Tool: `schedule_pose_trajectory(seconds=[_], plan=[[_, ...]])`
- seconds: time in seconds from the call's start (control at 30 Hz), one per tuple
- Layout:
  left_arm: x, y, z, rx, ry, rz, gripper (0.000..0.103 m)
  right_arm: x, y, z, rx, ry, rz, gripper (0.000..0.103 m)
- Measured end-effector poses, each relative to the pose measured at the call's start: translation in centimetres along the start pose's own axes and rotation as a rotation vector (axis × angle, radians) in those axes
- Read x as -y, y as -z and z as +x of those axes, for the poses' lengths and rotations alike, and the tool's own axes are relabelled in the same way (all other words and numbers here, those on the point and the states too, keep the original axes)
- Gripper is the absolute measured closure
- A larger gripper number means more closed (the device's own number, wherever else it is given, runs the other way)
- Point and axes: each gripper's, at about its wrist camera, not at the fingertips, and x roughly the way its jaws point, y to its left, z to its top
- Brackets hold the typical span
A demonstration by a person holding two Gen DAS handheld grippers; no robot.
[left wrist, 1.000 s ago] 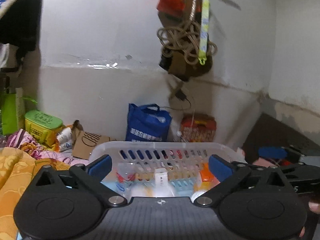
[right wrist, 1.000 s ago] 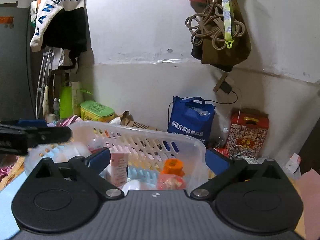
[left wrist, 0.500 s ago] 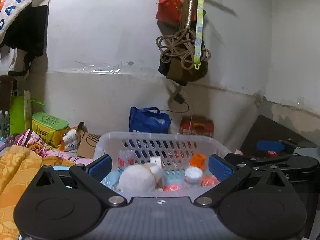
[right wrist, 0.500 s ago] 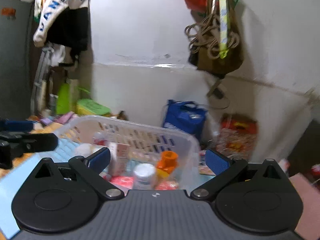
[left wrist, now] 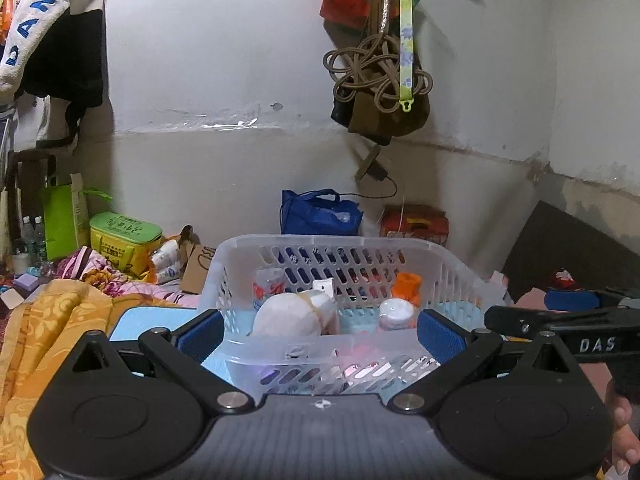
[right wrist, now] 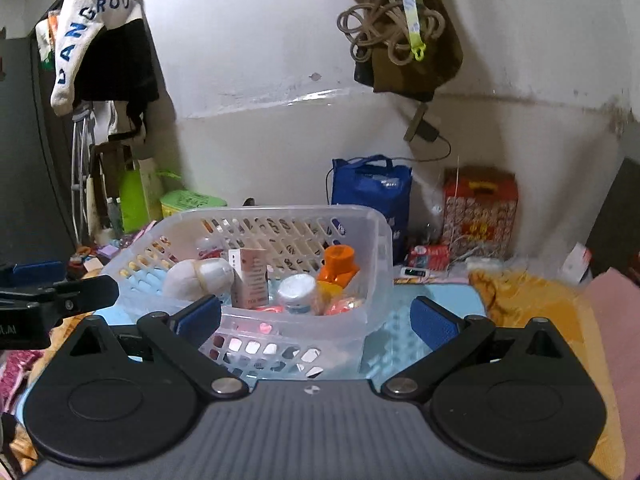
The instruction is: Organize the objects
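A clear plastic basket (left wrist: pixel 320 244) sits on a light blue mat (left wrist: pixel 154 320); it also shows in the right wrist view (right wrist: pixel 376 240). Inside it are a white bundle (left wrist: pixel 286 316), a small pink box (right wrist: pixel 250 276), a white-lidded jar (right wrist: pixel 296 288), an orange-capped bottle (right wrist: pixel 338 262) and a small bottle (left wrist: pixel 269 282). My left gripper (left wrist: pixel 320 332) is open and empty, fingers either side of the basket's near wall. My right gripper (right wrist: pixel 316 316) is open and empty in front of the basket's near right corner.
A blue bag (left wrist: pixel 320 212), a red printed box (right wrist: pixel 478 212) and a green-lidded box (left wrist: pixel 124 236) stand along the back wall. Yellow cloth (left wrist: pixel 48 328) lies to the left. Rope and bags (left wrist: pixel 376 68) hang on the wall.
Both grippers have pulled back and risen, so the basket looks smaller and its contents show from above. Both stay open and empty.
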Motion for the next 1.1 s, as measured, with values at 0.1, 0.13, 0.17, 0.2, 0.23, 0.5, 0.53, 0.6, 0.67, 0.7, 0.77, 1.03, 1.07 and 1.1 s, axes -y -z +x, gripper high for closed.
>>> schedule_pose_trajectory(seconds=[0.1, 0.13, 0.17, 0.2, 0.23, 0.5, 0.53, 0.6, 0.67, 0.7, 0.77, 1.03, 1.07, 1.1], plan=[[0.5, 0.0, 0.0, -0.013, -0.014, 0.011, 0.0, 0.2, 0.2, -0.1, -0.002, 0.013, -0.007, 0.0], [0.6, 0.0, 0.1, -0.02, -0.012, 0.015, 0.0, 0.3, 0.3, -0.2, 0.0, 0.019, -0.011, 0.0], [0.7, 0.0, 0.3, -0.027, -0.008, 0.016, 0.0, 0.3, 0.4, -0.3, 0.002, 0.02, -0.013, 0.0], [0.9, 0.0, 0.3, -0.032, -0.009, 0.018, 0.0, 0.3, 0.5, -0.3, 0.002, 0.022, -0.013, 0.0], [1.0, 0.0, 0.3, -0.034, -0.013, 0.021, 0.0, 0.3, 0.6, -0.3, 0.0, 0.027, -0.011, 0.0], [1.7, 0.3, 0.1, -0.031, -0.023, 0.033, 0.0, 0.2, 1.0, -0.4, 0.001, 0.053, -0.032, 0.0], [1.6, 0.3, 0.2, -0.034, -0.025, 0.036, 0.0, 0.2, 1.1, -0.4, 0.001, 0.053, -0.034, 0.0], [1.6, 0.5, 0.3, -0.046, -0.022, 0.037, 0.0, 0.0, 1.2, -0.4, 0.001, 0.052, -0.04, 0.0], [1.5, 0.8, 0.3, -0.049, -0.019, 0.039, 0.0, -0.2, 1.3, -0.4, -0.003, 0.051, -0.048, 0.0], [1.5, 1.0, 0.3, -0.05, -0.022, 0.043, 0.0, -0.3, 1.3, -0.4, -0.003, 0.054, -0.052, 0.0], [1.4, 1.1, 0.4, -0.056, -0.029, 0.046, 0.0, -0.5, 1.2, -0.4, -0.006, 0.053, -0.056, 0.0], [0.7, 0.1, -0.2, -0.083, -0.037, 0.049, 0.0, -1.2, 0.0, -1.0, -0.07, 0.047, -0.055, 0.0], [0.7, -0.3, -0.3, -0.093, -0.04, 0.052, 0.0, -1.4, -0.3, -1.3, -0.071, 0.05, -0.06, 0.0], [0.7, -0.8, -0.5, -0.097, -0.048, 0.056, 0.0, -1.5, -0.5, -1.5, -0.071, 0.055, -0.067, 0.0]])
